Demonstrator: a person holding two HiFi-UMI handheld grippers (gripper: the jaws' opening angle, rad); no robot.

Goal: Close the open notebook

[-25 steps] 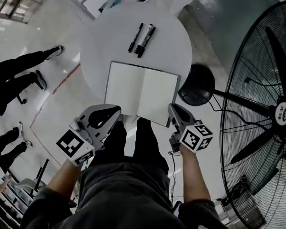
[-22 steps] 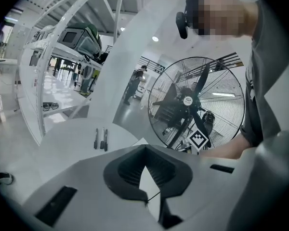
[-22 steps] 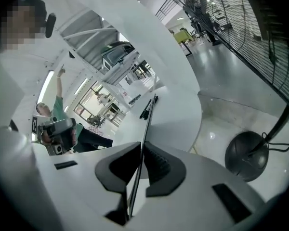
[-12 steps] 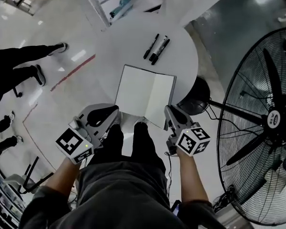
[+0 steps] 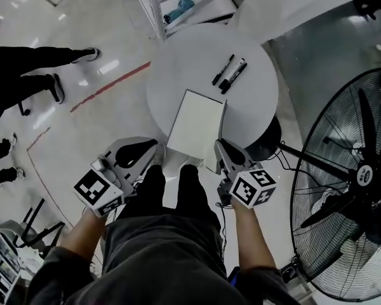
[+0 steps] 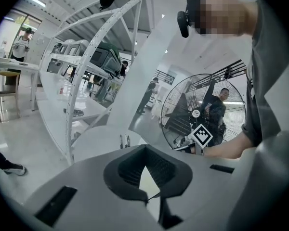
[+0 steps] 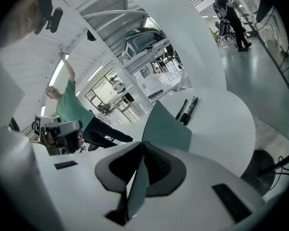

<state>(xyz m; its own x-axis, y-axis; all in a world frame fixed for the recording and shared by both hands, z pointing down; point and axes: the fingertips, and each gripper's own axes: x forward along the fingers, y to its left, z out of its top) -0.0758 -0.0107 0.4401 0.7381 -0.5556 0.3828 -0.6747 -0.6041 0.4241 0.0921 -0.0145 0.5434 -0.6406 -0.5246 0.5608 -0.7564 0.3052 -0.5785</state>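
The notebook lies on the round white table with its left page flat. Its right cover stands up steeply, seen edge-on. My right gripper is shut on that cover's near edge. In the right gripper view the grey-green cover runs up from between the jaws of the right gripper. My left gripper hovers beside the notebook's near left corner. In the left gripper view the left gripper shows only a narrow pale slit between its pads, and whether it grips anything is unclear.
Three black markers lie at the table's far side, also in the right gripper view as markers. A large floor fan stands to the right. The table's dark base is by my right gripper. A person's legs are at left.
The right cover has swung up from lying flat to standing steeply over the spine, with my right gripper carrying it. Both grippers and the view have shifted relative to the table.
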